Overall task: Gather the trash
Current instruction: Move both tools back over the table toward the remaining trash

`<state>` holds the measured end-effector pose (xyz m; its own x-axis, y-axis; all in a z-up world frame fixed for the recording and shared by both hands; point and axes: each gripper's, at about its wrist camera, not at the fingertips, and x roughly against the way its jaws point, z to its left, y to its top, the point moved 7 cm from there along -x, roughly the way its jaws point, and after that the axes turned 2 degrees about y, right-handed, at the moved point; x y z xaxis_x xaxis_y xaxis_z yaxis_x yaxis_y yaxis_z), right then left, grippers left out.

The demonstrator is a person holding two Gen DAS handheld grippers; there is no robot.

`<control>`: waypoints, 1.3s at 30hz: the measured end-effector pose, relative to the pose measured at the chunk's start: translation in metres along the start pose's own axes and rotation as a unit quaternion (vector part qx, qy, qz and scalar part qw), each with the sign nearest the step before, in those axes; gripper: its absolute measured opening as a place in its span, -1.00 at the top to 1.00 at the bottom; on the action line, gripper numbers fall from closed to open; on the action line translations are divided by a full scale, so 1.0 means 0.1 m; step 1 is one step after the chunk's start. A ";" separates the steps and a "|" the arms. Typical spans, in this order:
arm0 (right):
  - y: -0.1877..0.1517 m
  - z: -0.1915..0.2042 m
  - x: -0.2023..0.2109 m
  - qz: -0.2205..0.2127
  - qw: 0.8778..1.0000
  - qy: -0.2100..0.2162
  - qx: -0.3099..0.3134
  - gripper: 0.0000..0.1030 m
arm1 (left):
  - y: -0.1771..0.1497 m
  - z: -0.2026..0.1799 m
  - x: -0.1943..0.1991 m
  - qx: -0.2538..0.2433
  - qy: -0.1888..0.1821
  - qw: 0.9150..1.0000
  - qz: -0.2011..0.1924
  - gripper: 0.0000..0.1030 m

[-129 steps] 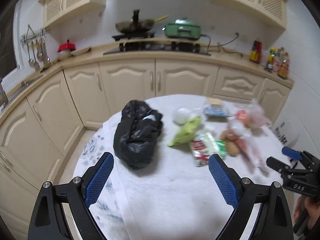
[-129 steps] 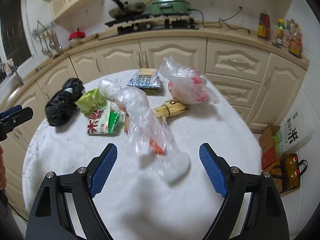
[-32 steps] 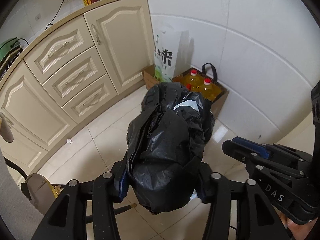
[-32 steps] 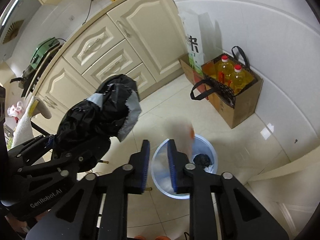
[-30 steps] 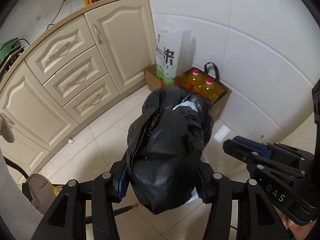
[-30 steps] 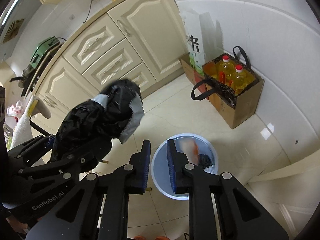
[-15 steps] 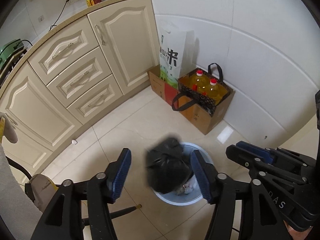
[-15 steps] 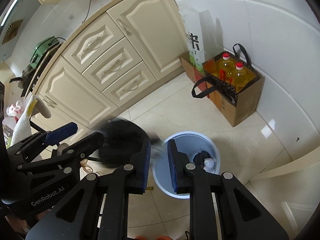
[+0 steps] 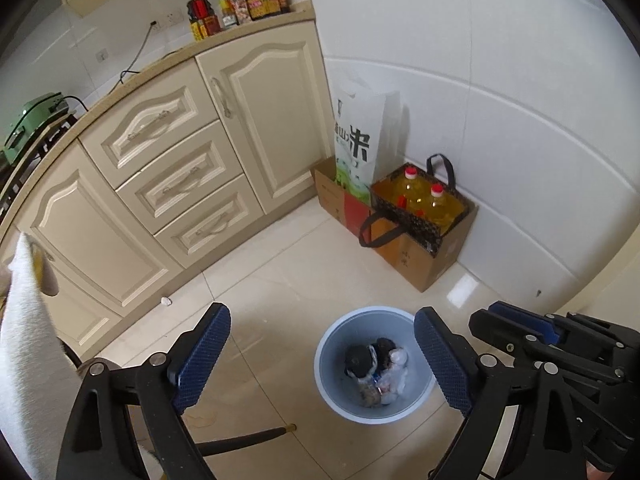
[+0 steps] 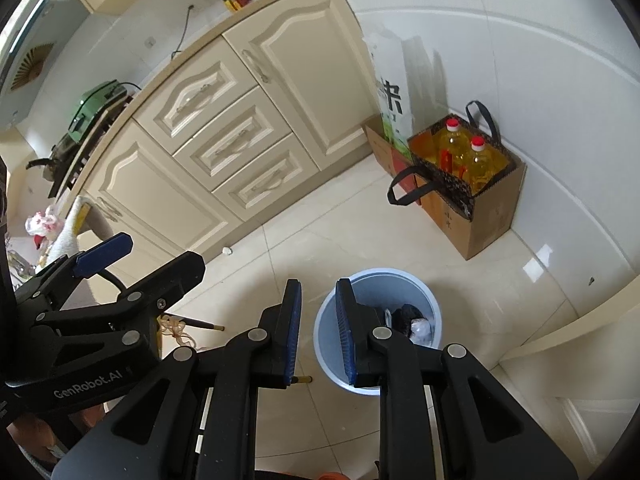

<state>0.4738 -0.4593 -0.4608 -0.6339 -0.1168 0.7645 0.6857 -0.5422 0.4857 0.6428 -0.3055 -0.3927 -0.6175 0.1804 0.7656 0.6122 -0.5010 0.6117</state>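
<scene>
Left wrist view is filled at the bottom by the left gripper (image 9: 320,356), whose blue-padded jaws are seen spread wide and opening further, with nothing between them. Below, at about five o'clock of centre, a round pale-blue plastic waste bin (image 9: 332,392) is set on the cream tiled floor (image 9: 288,280); a crumpled black plastic trash bag (image 9: 360,358) is found lying inside it, beside clear wrappers. The right gripper (image 10: 318,332) is held with its jaws closed down to a narrow gap and nothing gripped; "GenRobot.AI" can be read on the left gripper's body in the right wrist view, at eight o'clock.

At two o'clock from the bin, a brown cardboard box (image 9: 420,256) is stood against the white tiled wall (image 9: 520,120), with two yellow oil bottles with red caps (image 9: 424,200) in a black-handled bag inside it. A tall white paper bag printed with a large black character (image 9: 360,140) is leaned just behind. Cream panelled cabinets (image 9: 180,168) are ranged at ten o'clock, with sauce bottles (image 9: 240,0) on the counter; their labels are too small to read.
</scene>
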 end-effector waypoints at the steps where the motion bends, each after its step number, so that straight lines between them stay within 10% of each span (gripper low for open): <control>1: 0.01 0.05 0.05 -0.004 1.000 0.001 0.004 0.62 | 0.00 0.03 0.08 0.003 0.001 1.000 -0.003 -0.76; 6: 0.08 0.36 0.32 -0.023 0.999 0.002 0.027 0.53 | -0.05 0.30 0.65 0.026 0.013 0.999 -0.036 -0.76; 11: 0.15 0.82 0.65 -0.054 0.997 -0.001 0.060 -0.47 | -0.25 0.70 1.42 0.063 0.029 0.994 -0.082 -0.82; 17: 0.17 1.72 0.92 -0.079 0.989 0.026 0.124 -0.81 | -0.71 1.33 2.46 0.097 0.074 0.983 -0.137 -0.96; 30: -0.04 3.85 0.62 -0.065 0.955 0.099 0.271 -0.94 | -2.06 3.16 3.86 0.176 0.209 0.953 -0.131 -0.99; 39: -0.02 4.63 -0.16 -0.028 0.943 0.086 0.321 -0.94 | -2.43 4.20 3.36 0.251 0.200 0.945 -0.063 -0.99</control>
<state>0.6481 -0.0716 -0.2779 -0.6862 -0.2663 0.6769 0.6898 0.0570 0.7217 0.4939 0.2323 -0.2001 -0.7775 -0.1723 0.6048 0.6159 -0.0148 0.7877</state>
